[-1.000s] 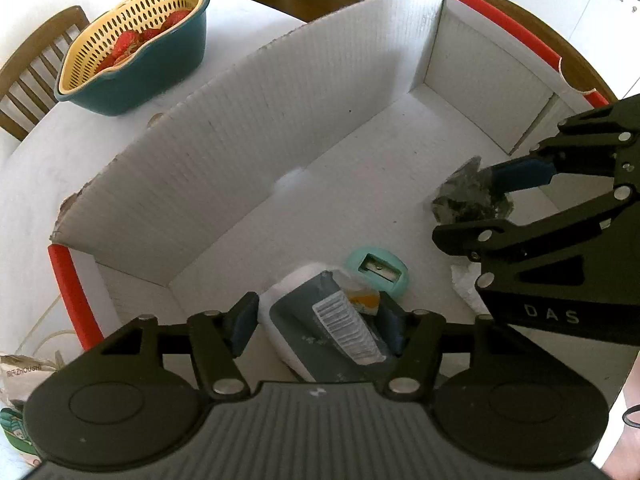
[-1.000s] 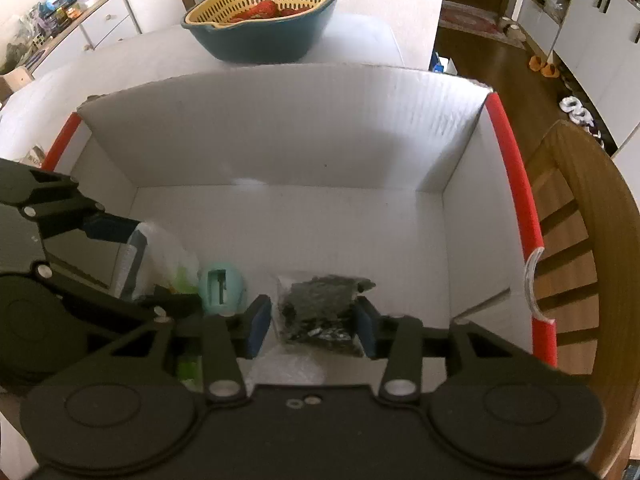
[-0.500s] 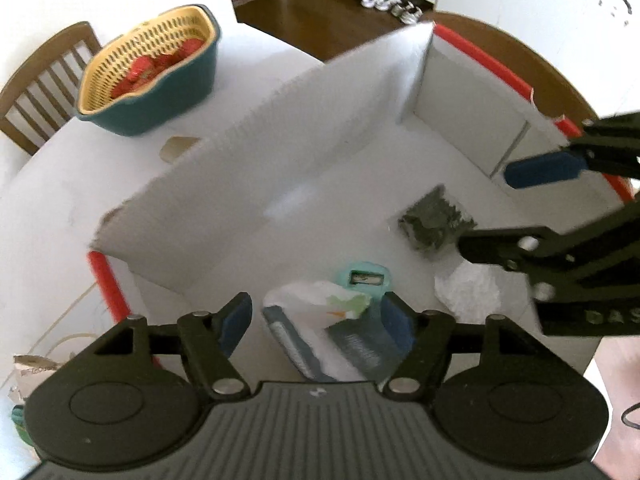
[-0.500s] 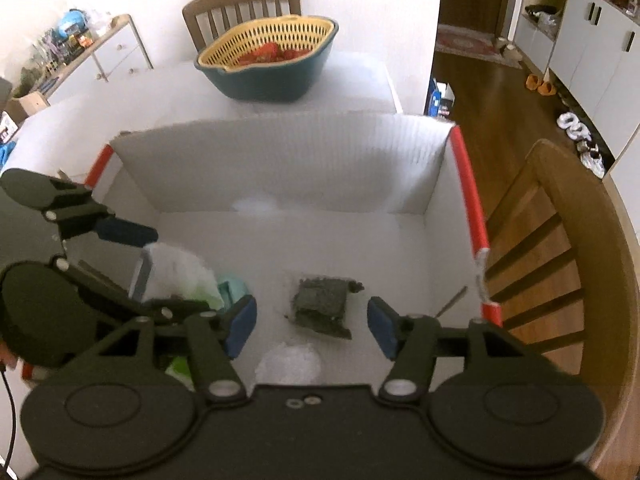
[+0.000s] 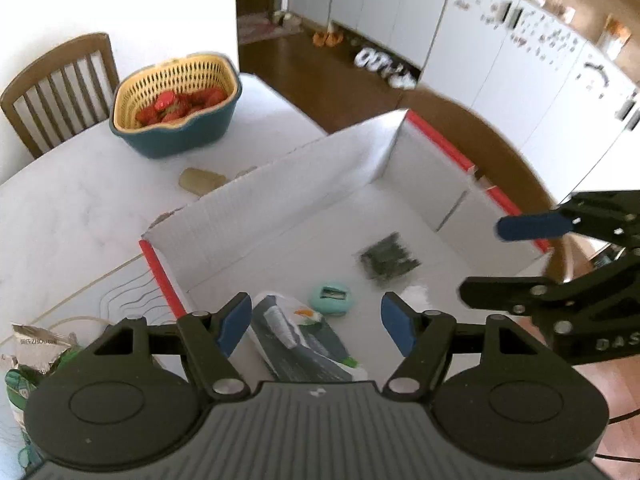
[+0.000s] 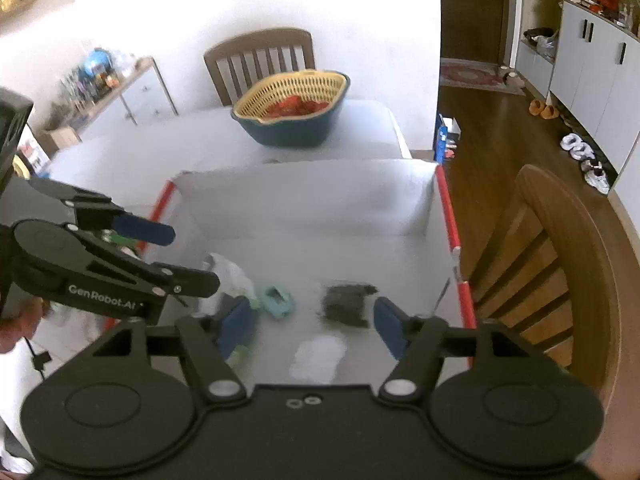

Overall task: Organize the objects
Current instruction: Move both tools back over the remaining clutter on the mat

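We see both claws raised above the white cardboard box [image 5: 280, 200] on the table [image 5: 80, 200]. A second ago each claw was low inside the box, fingers around a packet; now the left claw [image 5: 316, 328] and the right claw [image 6: 310, 322] stand wide apart and empty. The grey-and-white packet [image 5: 296, 340] lies at the near-left of the box floor, the teal sharpener [image 5: 331, 299] just beside it, the dark packet [image 5: 390, 262] farther right, and a small clear bag [image 6: 318, 356] near it. We judge both deposits complete; further items, such as the snack bag [image 5: 32, 352] outside the box, may follow. A basket [image 5: 176, 108] of red fruit stands well apart.
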### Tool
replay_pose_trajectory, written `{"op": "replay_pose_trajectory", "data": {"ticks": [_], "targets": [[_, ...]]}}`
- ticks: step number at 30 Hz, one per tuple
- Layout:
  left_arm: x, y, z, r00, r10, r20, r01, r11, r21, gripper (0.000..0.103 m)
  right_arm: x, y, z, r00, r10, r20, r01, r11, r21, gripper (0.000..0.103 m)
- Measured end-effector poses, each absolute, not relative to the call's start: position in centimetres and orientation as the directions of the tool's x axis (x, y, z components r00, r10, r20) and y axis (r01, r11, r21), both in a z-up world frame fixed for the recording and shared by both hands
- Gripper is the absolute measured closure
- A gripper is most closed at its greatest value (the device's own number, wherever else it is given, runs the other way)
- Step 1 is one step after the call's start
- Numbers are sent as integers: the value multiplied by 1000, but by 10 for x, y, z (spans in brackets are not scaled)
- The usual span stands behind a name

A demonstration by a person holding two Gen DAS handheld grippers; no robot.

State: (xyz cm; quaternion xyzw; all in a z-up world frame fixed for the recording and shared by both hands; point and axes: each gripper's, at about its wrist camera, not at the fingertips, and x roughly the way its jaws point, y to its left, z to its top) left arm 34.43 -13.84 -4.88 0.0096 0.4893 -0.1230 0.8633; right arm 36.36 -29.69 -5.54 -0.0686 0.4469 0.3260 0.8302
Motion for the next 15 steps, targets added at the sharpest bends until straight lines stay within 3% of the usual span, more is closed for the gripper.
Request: {"op": "replay_pose_trajectory", "data": {"ticks": [6,15], "targets": [[313,-121,-25,552,-247,-796,233,963,-137,26,340,-293,-36,403,514,-757,-599,774,206,33],[269,-80,-11,621,-261,-740,214,964,-160,21,298,-269,-21,452,532,-716,-599,776,199,18]]}}
